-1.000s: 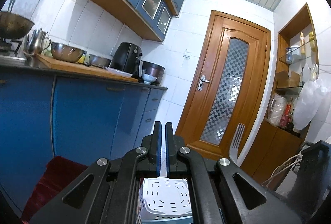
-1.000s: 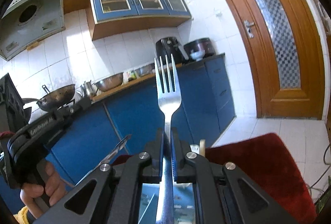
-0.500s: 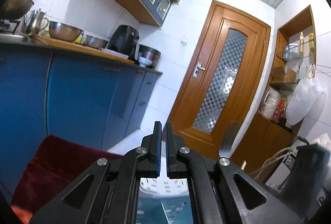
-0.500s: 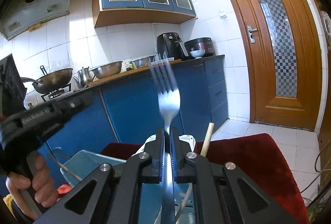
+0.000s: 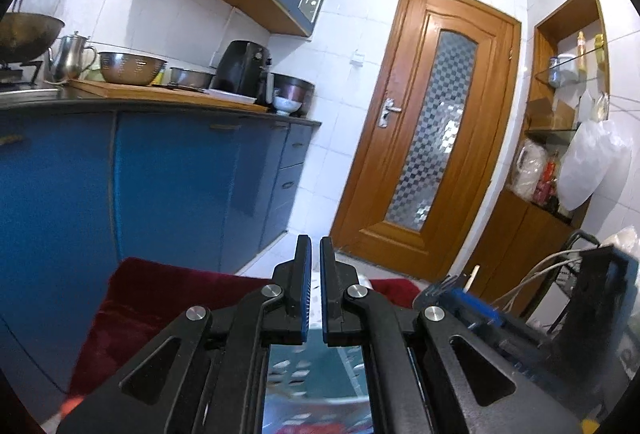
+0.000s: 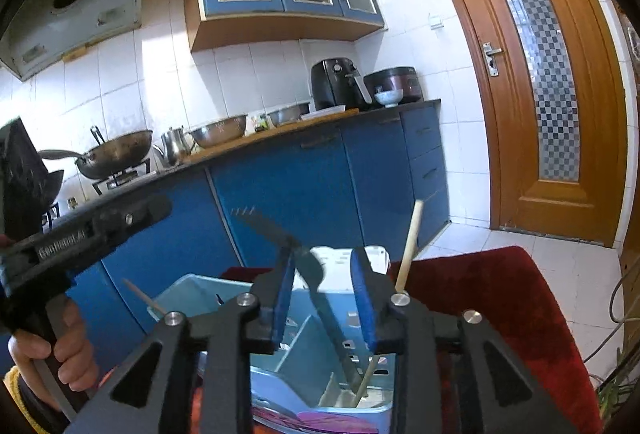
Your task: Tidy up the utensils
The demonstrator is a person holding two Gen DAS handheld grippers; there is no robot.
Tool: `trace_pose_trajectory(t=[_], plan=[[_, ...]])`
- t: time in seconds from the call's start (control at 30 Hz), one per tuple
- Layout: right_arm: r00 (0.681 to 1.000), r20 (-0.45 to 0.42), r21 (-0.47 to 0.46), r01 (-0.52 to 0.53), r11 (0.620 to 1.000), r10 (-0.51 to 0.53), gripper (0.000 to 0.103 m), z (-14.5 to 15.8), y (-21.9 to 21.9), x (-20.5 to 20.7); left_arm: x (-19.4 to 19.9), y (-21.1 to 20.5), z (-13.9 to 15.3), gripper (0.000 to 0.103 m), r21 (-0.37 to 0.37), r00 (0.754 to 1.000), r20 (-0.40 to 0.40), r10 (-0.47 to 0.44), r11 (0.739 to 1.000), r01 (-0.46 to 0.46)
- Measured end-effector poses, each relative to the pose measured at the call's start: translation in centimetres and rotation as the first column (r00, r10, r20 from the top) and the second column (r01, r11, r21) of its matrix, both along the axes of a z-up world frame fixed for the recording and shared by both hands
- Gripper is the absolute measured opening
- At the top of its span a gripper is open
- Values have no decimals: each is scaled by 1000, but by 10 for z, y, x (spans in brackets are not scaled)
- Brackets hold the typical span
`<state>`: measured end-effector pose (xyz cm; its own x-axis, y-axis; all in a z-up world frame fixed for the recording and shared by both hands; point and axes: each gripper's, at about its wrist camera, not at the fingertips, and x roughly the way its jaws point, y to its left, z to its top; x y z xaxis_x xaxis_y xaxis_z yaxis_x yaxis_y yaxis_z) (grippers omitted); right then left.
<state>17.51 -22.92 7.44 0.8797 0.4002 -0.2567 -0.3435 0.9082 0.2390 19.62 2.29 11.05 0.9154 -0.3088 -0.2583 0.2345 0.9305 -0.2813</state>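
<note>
My right gripper [image 6: 322,254] hangs over a light blue utensil holder [image 6: 188,288], and its jaws are opening. A steel fork [image 6: 316,298] stands loose between them, blurred. Its head leans left and its handle reaches down into a compartment; the pads do not press on it. A wooden chopstick [image 6: 412,234] stands in the same holder. My left gripper [image 5: 315,246] is shut with nothing between its fingers, above the holder [image 5: 312,366]. From the right wrist view the left gripper [image 6: 100,230] appears at the left, held by a hand [image 6: 60,346].
The holder rests on a dark red cloth [image 6: 500,306], with a white perforated basket [image 6: 340,258] behind it. Blue cabinets [image 6: 300,193] with a worktop of pans and bowls run behind. A wooden door [image 6: 540,73] stands at the right.
The right jaws have parted and the fork, held upright before, has tipped left and sunk into the holder. Both grippers have come down closer to the holder.
</note>
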Motion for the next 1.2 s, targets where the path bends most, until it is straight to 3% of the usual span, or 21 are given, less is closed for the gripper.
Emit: trace_pose_trajectory(t=[0.07,0.17,0.37,0.6,0.83,1.0,1.2], plan=[[1000,9,11,3,1000,-3,39,6,-2,-6,-5,10,2,5,-3,1000,-22,7,1000,-8],[1000,15,33,4,999,-4,40,15,-6,-16,-14,25,5,15,-23,998,-50,24,999,-25],[1000,-10,27,14,1000,-14,40,29,-9,-39,-32,49,3,18,3,992,-108,60,998,-60],[995,-89,6,35,999,-34,40,33,-18,-63,-41,67,-19,23,19,975,-201,96,995,-94],[982,-171,-34,80,996,-85,40,16,-29,-84,-23,72,-60,23,23,928,-359,101,995,-99],[966,-235,-28,101,994,-105,40,-7,-37,-89,-4,73,-96,23,20,876,-472,102,994,-105],[947,-290,-56,128,990,-139,40,-29,-41,-90,15,72,-119,23,21,838,-537,98,994,-103]])
